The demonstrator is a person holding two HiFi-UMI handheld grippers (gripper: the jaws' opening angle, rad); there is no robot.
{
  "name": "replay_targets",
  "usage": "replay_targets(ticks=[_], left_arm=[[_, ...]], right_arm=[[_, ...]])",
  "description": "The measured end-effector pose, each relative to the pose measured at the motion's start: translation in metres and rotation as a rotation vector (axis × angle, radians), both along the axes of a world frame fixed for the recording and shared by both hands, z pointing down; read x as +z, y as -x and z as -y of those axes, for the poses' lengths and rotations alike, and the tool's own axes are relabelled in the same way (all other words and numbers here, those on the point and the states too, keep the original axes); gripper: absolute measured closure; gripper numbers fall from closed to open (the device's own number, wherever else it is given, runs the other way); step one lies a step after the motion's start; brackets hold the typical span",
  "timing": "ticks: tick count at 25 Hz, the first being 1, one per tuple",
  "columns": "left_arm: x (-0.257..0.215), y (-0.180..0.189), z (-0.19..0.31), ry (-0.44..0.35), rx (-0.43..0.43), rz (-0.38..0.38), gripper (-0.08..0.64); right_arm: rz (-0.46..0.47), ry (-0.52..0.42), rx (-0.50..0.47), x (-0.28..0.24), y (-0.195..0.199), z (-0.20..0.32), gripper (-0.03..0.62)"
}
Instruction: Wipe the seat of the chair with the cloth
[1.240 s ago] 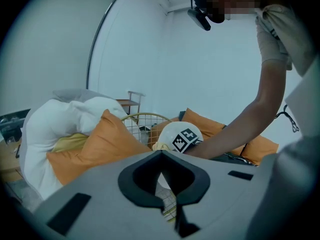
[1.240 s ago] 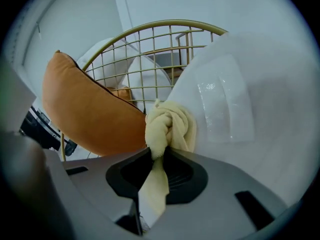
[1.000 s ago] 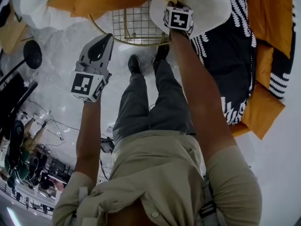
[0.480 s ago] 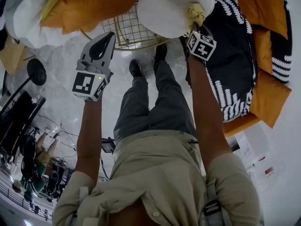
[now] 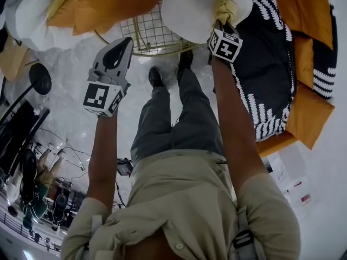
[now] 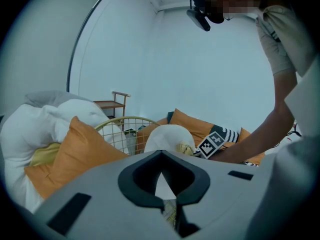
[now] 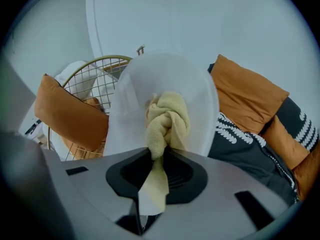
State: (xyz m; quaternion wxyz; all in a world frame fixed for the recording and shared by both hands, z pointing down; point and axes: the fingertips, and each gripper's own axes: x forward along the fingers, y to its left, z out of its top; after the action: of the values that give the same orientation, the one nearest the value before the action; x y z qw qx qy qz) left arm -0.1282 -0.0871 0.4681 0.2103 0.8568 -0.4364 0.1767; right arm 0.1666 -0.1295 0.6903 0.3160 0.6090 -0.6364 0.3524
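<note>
The pale marbled floor [image 5: 70, 85] spreads wide to the near-left of the white round seat [image 5: 190, 10], and that is the freest room we see. Our shoes [image 5: 155, 75] stand just short of the seat's near edge.

To the right of the seat, a black cushion with white marks [image 5: 260, 64] comes close up to its rim, with orange cushions [image 5: 309, 15] beyond it. To the left of the seat, another orange cushion [image 5: 108, 4] and white bedding [image 5: 32, 15] crowd the chair's gold wire frame [image 5: 154, 34], which curves along the seat's left and near edge.

Our right gripper [image 5: 219, 26] reaches to the seat's near-right edge, its jaws clenched on the yellow cloth [image 5: 225, 8]. The cloth bunches in a twisted wad against the seat surface, and a loose tail hangs back between the jaws.

Our left gripper [image 5: 120, 45] hangs over bare floor, well apart from the seat on its near-left. Its jaws are closed together on nothing.
</note>
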Motion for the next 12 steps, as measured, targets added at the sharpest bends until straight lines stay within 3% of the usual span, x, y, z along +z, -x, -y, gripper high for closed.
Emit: replay_targets(ticks=[5, 9, 12], left_arm=[[0.011, 0.031, -0.014, 0.02, -0.061, 0.006, 0.546], [0.019, 0.055, -0.027, 0.032, -0.109, 0.009, 0.546], [0.023, 0.07, -0.039, 0.047, -0.139, 0.016, 0.546]], right_arm=[[0.02, 0.035, -0.102, 0.032, 0.072, 0.021, 0.514], [0.066, 0.089, -0.243, 0.058, 0.15, 0.043, 0.514], [0.08, 0.1, -0.318, 0.066, 0.186, 0.055, 0.514]])
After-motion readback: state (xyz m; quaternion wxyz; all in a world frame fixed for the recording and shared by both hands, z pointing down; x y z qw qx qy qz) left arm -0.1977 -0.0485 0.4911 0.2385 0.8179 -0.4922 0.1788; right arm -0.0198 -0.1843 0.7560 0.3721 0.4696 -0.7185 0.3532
